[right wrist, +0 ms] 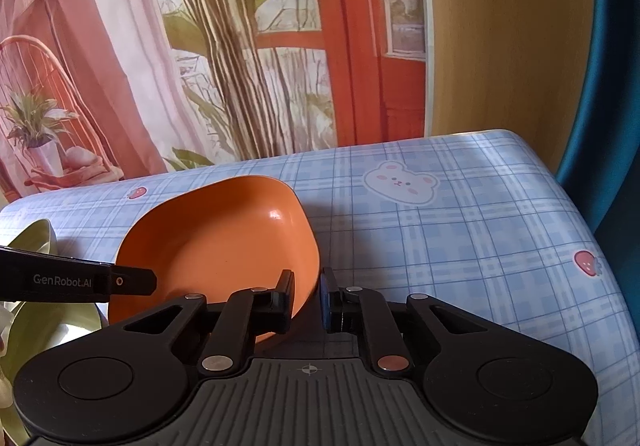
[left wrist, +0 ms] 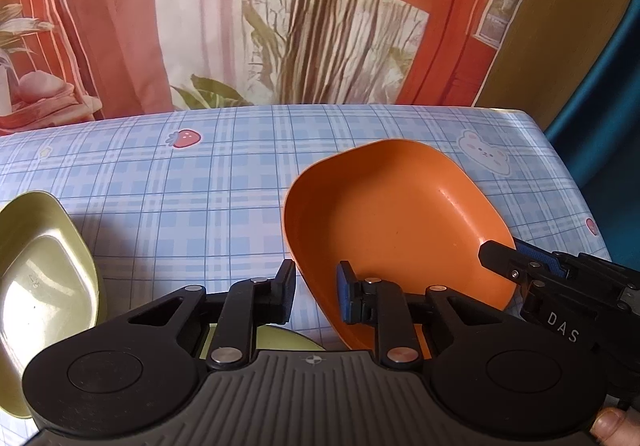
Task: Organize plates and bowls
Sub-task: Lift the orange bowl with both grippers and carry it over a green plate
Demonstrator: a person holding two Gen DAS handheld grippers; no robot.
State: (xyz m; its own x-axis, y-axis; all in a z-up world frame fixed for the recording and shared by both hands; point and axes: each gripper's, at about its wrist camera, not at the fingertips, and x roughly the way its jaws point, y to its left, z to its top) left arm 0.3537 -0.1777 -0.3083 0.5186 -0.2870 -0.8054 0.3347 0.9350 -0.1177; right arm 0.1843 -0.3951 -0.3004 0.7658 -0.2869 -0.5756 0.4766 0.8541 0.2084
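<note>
The left gripper (left wrist: 316, 294) and right gripper (right wrist: 306, 300) each clench a near rim of the orange bowl (left wrist: 400, 221), tilted over the checked tablecloth (left wrist: 180, 197). Only the left wrist view fully shows a green bowl (left wrist: 44, 270) off to the left, plus a fingertip (left wrist: 612, 424).

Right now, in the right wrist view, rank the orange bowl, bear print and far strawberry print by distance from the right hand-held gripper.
1. Orange bowl: its rim is between the right hand-held gripper fingers.
2. Bear print: beyond, right.
3. Far strawberry print: back left.
</note>
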